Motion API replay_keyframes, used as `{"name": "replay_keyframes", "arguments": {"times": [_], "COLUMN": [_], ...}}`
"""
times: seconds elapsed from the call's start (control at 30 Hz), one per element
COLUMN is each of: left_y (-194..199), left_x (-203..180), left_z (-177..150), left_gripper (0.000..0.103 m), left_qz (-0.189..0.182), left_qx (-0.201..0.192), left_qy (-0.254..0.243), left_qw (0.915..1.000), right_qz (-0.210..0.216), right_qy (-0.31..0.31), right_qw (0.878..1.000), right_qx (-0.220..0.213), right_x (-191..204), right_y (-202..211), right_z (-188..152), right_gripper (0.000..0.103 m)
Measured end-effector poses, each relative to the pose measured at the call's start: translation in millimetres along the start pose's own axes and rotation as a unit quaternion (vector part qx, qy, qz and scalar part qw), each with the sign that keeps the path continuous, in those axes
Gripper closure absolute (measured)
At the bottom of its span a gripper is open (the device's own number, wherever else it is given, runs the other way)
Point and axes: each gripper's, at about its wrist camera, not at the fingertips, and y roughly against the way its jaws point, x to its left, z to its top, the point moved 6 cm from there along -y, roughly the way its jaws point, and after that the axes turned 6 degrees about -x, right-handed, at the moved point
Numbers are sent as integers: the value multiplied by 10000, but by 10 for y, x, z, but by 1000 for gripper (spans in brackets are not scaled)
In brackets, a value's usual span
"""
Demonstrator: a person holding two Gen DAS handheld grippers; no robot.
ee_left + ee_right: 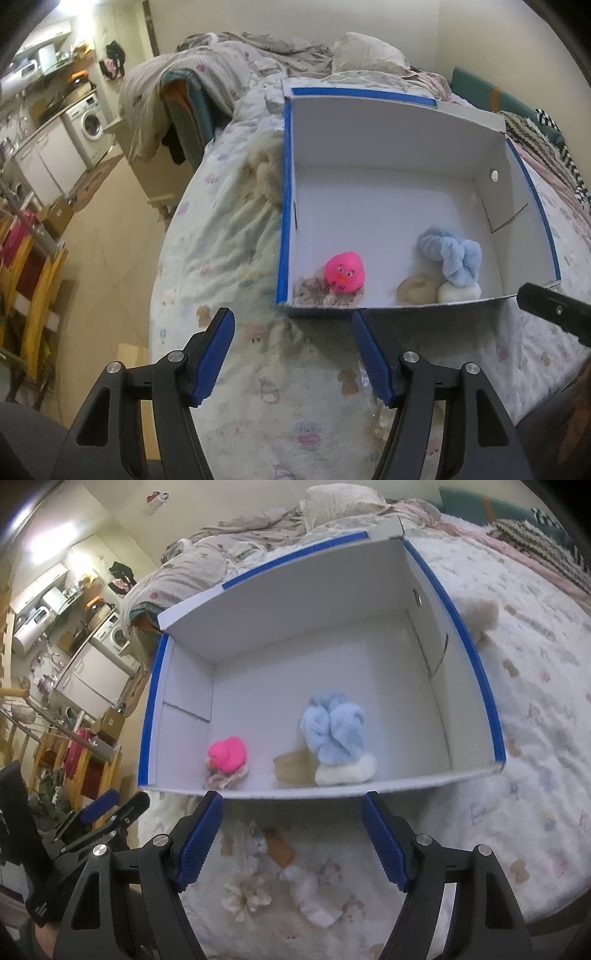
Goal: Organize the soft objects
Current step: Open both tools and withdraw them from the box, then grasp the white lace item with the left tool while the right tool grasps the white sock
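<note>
Patterned bedspread (229, 236) carries white box (280, 602), kitchen with washing machine (90, 123) beyond; left gripper (291, 354) and right gripper (291, 834) jaws apart, empty.

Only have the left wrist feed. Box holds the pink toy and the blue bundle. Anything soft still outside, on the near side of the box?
Observer: Yes. In the right wrist view a cream scrunchie and a white fluffy piece lie on the bedspread, in front of the box.
Operator: Right gripper holding anything?
Observer: No. The right gripper is open and empty; those pieces lie on the bed just ahead of it.
Operator: Anything past the box's right wall?
Observer: A beige fluffy item lies on the bed just outside that wall.
</note>
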Motion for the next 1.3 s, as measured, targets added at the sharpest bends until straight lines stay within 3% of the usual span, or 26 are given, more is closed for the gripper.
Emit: {"name": "replay_keyframes", "arguments": {"times": [0.3, 0.47, 0.6, 0.73, 0.8, 0.9, 0.93, 1.13, 1.2, 1.3], "left_y": [-13, -98, -210, -290, -318, -362, -377, -441, -464, -484], "left_x": [120, 180, 199, 168, 144, 82, 40, -384, -524, -684], "left_z": [-113, -178, -261, -324, -355, -420, -457, -724, -830, -957], "left_gripper": [40, 40, 40, 40, 40, 40, 40, 40, 49, 53], "left_qz": [23, 7, -131, -229, -211, -327, -408, -1203, -1355, -1562], "left_qx": [109, 314, 671, 895, 964, 1167, 1267, 1904, 2124, 2388], "left_qy": [88, 188, 454, 563, 542, 581, 594, 398, 261, 143], "left_qw": [9999, 9993, 9966, 9941, 9936, 9909, 9893, 9735, 9674, 9583], "right_qz": [-173, -431, -140, -265, -293, -372, -421, -310, -368, -372], "right_qy": [21, 121, 292, 566, 717, 1038, 1134, 969, 704, 477], "right_qw": [9989, 9936, 9873, 9778, 9743, 9683, 9662, 9797, 9842, 9866], "right_qx": [433, 1041, 1558, 1999, 2116, 2243, 2277, 1725, 1584, 1514], "right_x": [-112, -175, -52, -11, 28, 101, 118, 130, 45, -36], "right_y": [-51, -245, -438, -675, -749, -818, -834, -669, -614, -569], "right_z": [-269, -494, -667, -879, -933, -1006, -1039, -819, -747, -685], "right_gripper": [22, 22, 24, 24, 29, 55, 74, 76, 76, 76]}}
